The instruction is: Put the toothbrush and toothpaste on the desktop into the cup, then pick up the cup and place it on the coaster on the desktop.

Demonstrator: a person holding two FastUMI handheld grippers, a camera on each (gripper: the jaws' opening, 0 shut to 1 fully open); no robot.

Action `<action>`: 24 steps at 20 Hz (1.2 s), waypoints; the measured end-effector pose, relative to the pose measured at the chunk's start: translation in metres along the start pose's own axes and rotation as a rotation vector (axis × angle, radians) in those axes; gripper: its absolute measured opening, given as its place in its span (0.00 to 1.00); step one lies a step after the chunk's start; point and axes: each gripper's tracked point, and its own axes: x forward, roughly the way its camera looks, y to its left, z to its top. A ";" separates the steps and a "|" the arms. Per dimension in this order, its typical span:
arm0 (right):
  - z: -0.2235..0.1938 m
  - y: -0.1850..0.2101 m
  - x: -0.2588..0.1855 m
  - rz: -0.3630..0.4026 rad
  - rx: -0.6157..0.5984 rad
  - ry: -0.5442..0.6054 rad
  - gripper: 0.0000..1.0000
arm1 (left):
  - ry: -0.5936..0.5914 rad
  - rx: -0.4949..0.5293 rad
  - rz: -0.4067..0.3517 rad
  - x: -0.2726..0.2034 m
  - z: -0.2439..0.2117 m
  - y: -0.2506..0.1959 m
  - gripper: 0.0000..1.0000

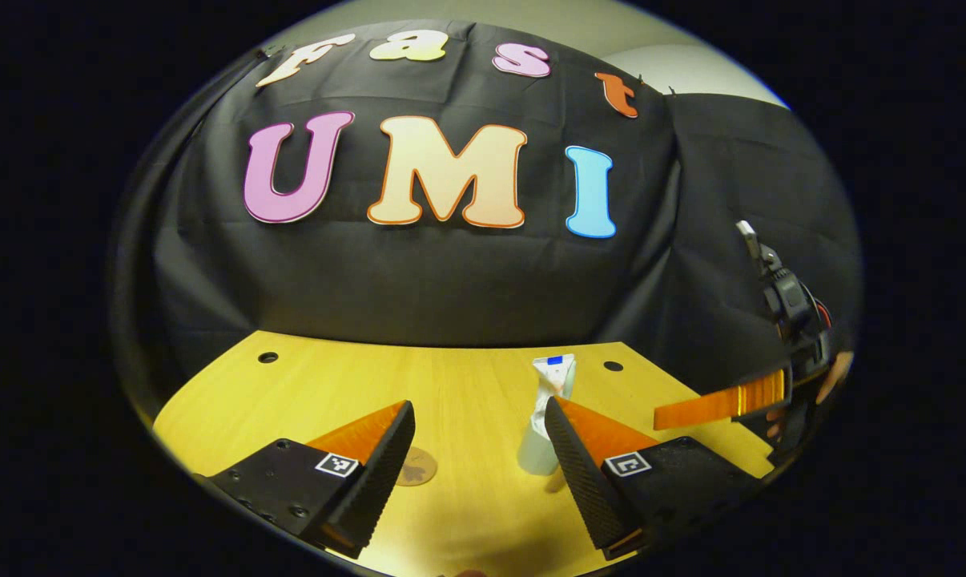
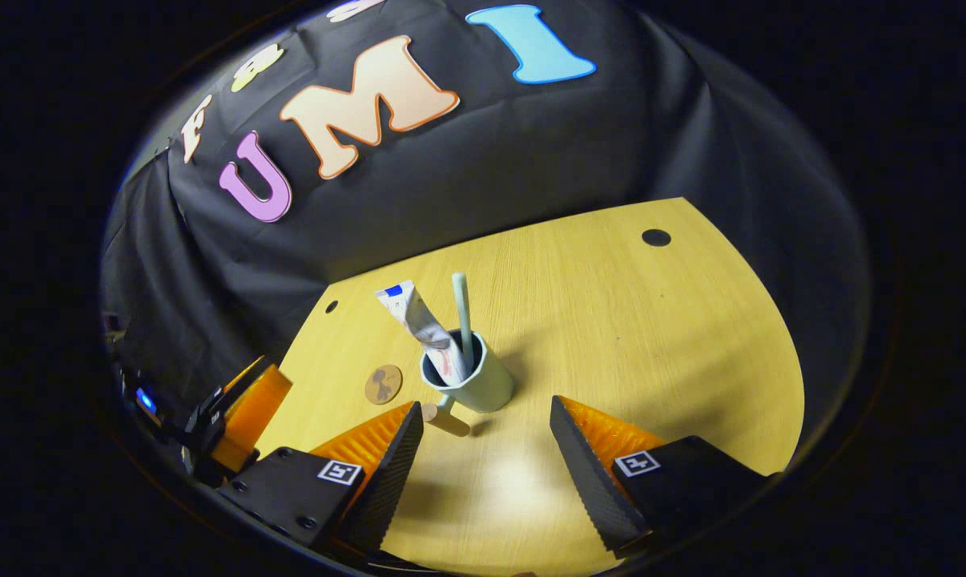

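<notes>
A pale green cup point(image 2: 487, 385) stands upright on the wooden desktop point(image 2: 651, 336). A crumpled white toothpaste tube point(image 2: 420, 320) and a pale toothbrush point(image 2: 460, 308) stick up out of it. Its short tan handle point(image 2: 444, 419) points toward the near edge. A small round brown coaster point(image 2: 383, 383) lies just left of the cup, apart from it. My right gripper point(image 2: 487, 406) is open just in front of the cup, holding nothing. In the left gripper view the cup point(image 1: 533, 450) and tube point(image 1: 553, 378) sit partly behind one finger of my open left gripper point(image 1: 479, 407); the coaster point(image 1: 416, 466) lies between its fingers.
Small dark holes point(image 2: 656, 237) mark the desktop near the back. The black cloth wall closes off the far side. The right gripper point(image 1: 723, 405) and the hand holding it point(image 1: 834, 375) appear at the right; the left gripper point(image 2: 252, 397) hovers beside the desk's left edge.
</notes>
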 end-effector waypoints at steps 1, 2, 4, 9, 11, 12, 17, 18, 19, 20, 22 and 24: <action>0.002 0.004 0.006 -0.017 -0.007 0.015 0.98 | 0.007 0.000 0.005 -0.004 -0.003 0.009 0.95; 0.000 0.007 0.012 -0.031 -0.012 0.038 0.98 | 0.007 -0.001 0.012 -0.008 -0.005 0.018 0.95; -0.006 0.016 0.023 -0.046 0.003 0.091 0.98 | 0.008 -0.009 0.030 -0.017 -0.007 0.036 0.95; -0.025 0.033 0.053 -0.084 0.037 0.234 0.98 | 0.014 -0.040 0.073 -0.032 -0.015 0.080 0.95; -0.027 0.036 0.066 -0.103 0.036 0.268 0.98 | 0.014 -0.057 0.093 -0.036 -0.018 0.096 0.95; -0.028 0.037 0.073 -0.116 0.034 0.285 0.98 | 0.020 -0.062 0.105 -0.039 -0.019 0.105 0.95; -0.043 0.037 0.101 -0.167 0.018 0.374 0.98 | 0.022 -0.045 0.151 -0.053 -0.020 0.139 0.95; -0.048 0.036 0.106 -0.176 0.011 0.392 0.98 | 0.023 -0.040 0.157 -0.056 -0.019 0.144 0.95; -0.052 0.036 0.110 -0.185 0.003 0.406 0.98 | 0.023 -0.036 0.160 -0.056 -0.021 0.147 0.95; -0.057 0.034 0.113 -0.198 -0.007 0.420 0.98 | 0.025 -0.033 0.163 -0.059 -0.021 0.151 0.95; -0.061 0.028 0.120 -0.228 -0.033 0.432 0.99 | 0.029 -0.033 0.163 -0.063 -0.022 0.156 0.95; -0.066 0.025 0.125 -0.247 -0.044 0.448 0.99 | 0.032 -0.040 0.165 -0.064 -0.024 0.159 0.95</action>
